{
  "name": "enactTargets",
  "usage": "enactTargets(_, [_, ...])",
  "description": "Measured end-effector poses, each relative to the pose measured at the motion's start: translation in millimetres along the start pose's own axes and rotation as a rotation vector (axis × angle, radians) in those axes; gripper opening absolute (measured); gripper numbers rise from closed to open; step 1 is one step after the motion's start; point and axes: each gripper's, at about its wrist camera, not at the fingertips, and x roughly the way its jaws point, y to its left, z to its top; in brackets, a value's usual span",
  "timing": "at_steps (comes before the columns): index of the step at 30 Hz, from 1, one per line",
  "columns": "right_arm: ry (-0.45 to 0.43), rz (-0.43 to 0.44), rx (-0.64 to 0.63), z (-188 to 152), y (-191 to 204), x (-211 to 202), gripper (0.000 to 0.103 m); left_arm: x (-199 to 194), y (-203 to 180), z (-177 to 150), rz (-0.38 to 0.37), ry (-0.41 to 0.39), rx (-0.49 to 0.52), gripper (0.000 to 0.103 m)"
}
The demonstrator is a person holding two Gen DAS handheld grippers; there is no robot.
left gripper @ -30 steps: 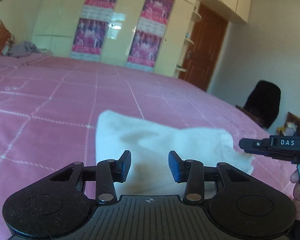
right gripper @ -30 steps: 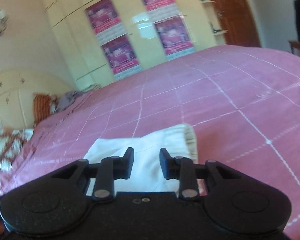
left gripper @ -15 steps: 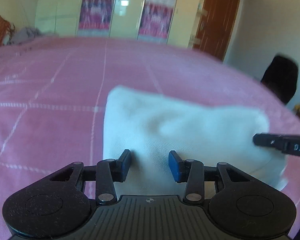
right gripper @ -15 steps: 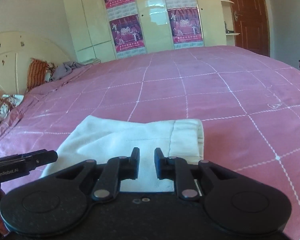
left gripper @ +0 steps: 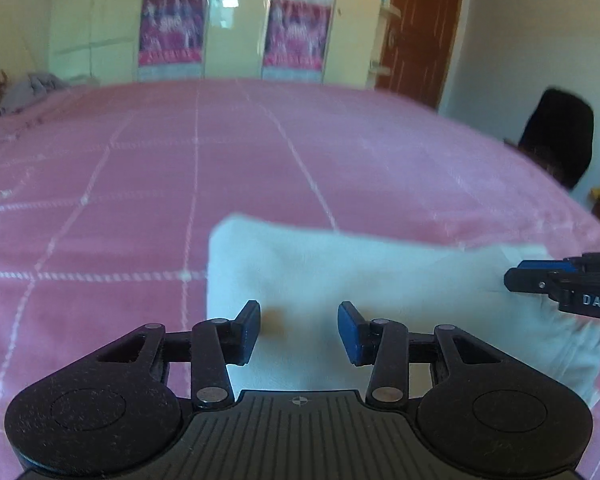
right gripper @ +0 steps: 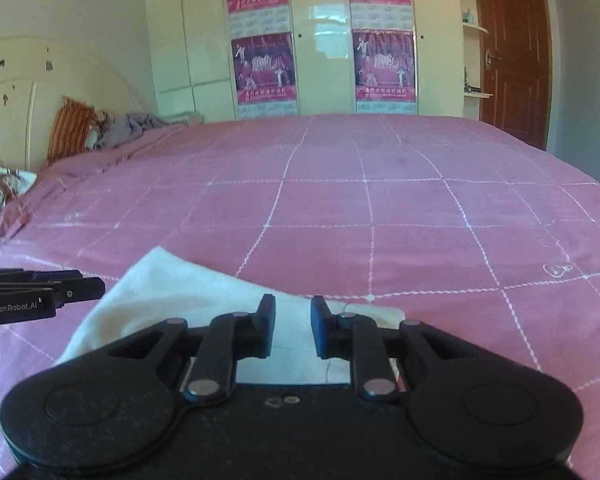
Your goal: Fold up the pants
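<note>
White pants [left gripper: 340, 280] lie near edge of the pink checked bedspread [right gripper: 380, 208], already folded into a compact rectangle, waistband end at right. Left gripper [left gripper: 299, 326] hovers over the near left part, jaws parted, nothing pinched. Right gripper [right gripper: 293, 326] sits over the near right end, jaws opening, narrow gap, no cloth visibly clamped. Judgement: fold mostly done; what's left is at most one more fold or a tidy-up.
</note>
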Motion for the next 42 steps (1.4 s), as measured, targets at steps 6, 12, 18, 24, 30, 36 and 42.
enactTargets(6, [0.134, -0.039, -0.11, -1.9, 10.9, 29.7, 0.022, -18.7, -16.4, 13.3, -0.032, -0.103, 0.038, 0.045])
enactTargets(12, [0.132, -0.008, -0.058, 17.4, 8.8, 50.2, 0.025, 35.1, -41.8, 31.2, -0.075, 0.033, 0.076, 0.054])
enactTargets(18, [0.179, -0.015, -0.063, 3.6, 8.8, 61.2, 0.026, 34.1, -45.2, 17.2, -0.041, 0.03, 0.083, 0.058])
enactTargets(24, [0.174, -0.021, -0.075, 2.0, 12.9, 46.9, 0.029, 6.5, -44.6, 13.0, -0.021, 0.018, 0.094, 0.058])
enactTargets(30, [0.118, 0.065, -0.065, -8.8, 23.6, 10.1, 0.039, -15.5, -60.7, 2.5, -0.027, 0.008, 0.125, 0.058])
enactTargets(36, [0.187, 0.042, -0.137, -34.0, 37.0, 4.4, 0.039, -44.6, -82.2, -30.4, 0.029, -0.035, 0.214, 0.058])
enactTargets(42, [0.141, 0.069, -0.102, -57.3, 28.6, -28.9, 0.039, -66.4, -79.1, -65.9, 0.028, -0.06, 0.132, 0.058])
